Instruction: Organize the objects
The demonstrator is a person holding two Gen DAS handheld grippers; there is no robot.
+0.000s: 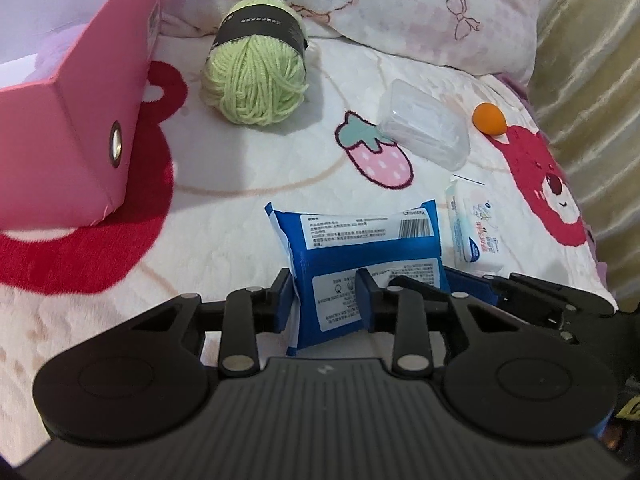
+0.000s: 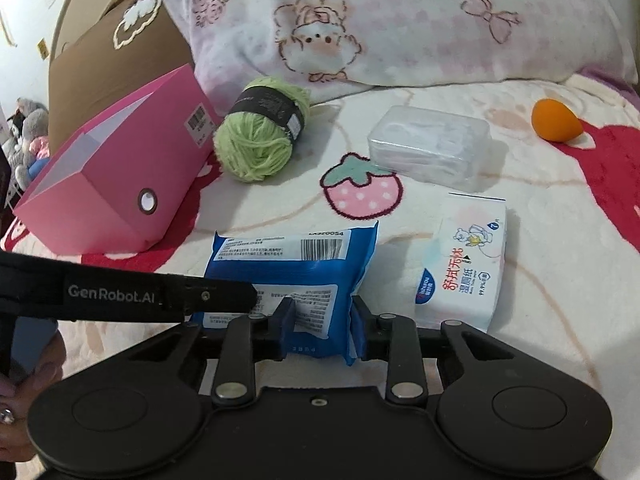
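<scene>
A blue pack of wipes [image 1: 360, 256] stands on edge on the blanket, held at its near end by both grippers. My left gripper [image 1: 326, 300] is shut on the pack's left half, its pads pressing the wrapper. In the right wrist view my right gripper [image 2: 323, 324] is shut on the right part of the same blue pack [image 2: 296, 268]. The left gripper's black body [image 2: 160, 296] reaches in from the left there. An open pink box [image 1: 80, 120] lies to the left on the bed.
On the blanket lie a green yarn ball [image 2: 260, 140], a clear plastic case [image 2: 430, 146], a white wipes pack [image 2: 468, 264] beside the blue one, and an orange sponge [image 2: 554, 120]. A pink pillow [image 2: 400, 20] runs along the back. A brown cushion stands behind the pink box [image 2: 120, 184].
</scene>
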